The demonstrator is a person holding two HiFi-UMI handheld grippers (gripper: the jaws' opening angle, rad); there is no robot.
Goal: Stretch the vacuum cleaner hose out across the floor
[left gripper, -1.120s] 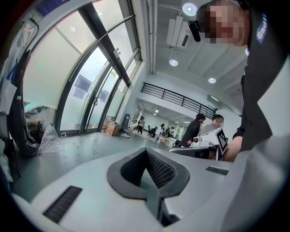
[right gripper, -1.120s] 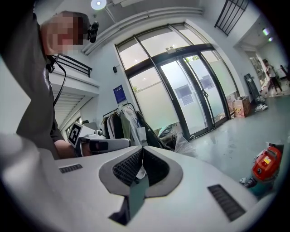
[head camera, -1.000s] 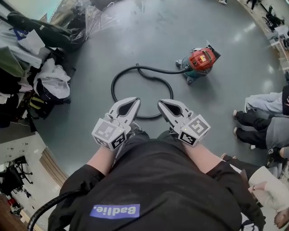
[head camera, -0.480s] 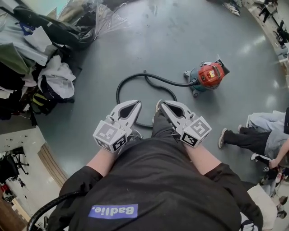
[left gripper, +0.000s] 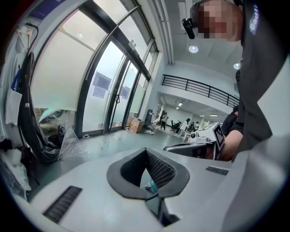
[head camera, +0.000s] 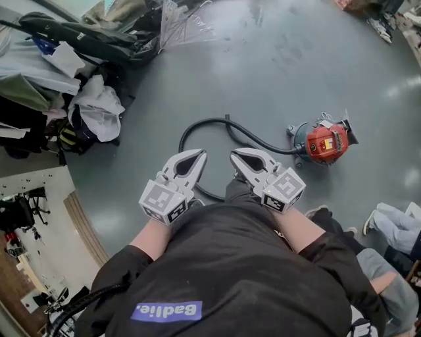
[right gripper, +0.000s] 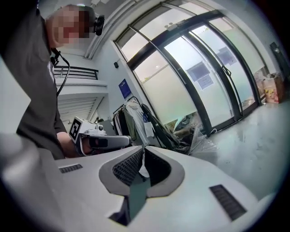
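Note:
A red and teal vacuum cleaner (head camera: 325,142) stands on the grey floor at the right of the head view. Its black hose (head camera: 204,122) runs left from it and curls into a loop that passes under my hands. My left gripper (head camera: 195,155) and right gripper (head camera: 237,155) are held side by side at waist height above the near part of the loop, both shut and empty. In the left gripper view the left gripper (left gripper: 146,152) has its jaws together, and the right gripper (left gripper: 195,146) shows beside it. In the right gripper view the right gripper (right gripper: 142,150) is likewise closed.
Heaped clothes, bags and a white cloth (head camera: 99,108) lie at the left, with clear plastic sheeting (head camera: 174,20) at the top. A seated person's legs (head camera: 395,227) are at the right edge. Glass doors (left gripper: 104,90) line the hall. Open floor (head camera: 276,59) lies beyond the vacuum.
The vacuum and hose loop have shifted right and slightly down in the head view as I moved. The seated people have slid toward the lower right edge. Both grippers stayed shut.

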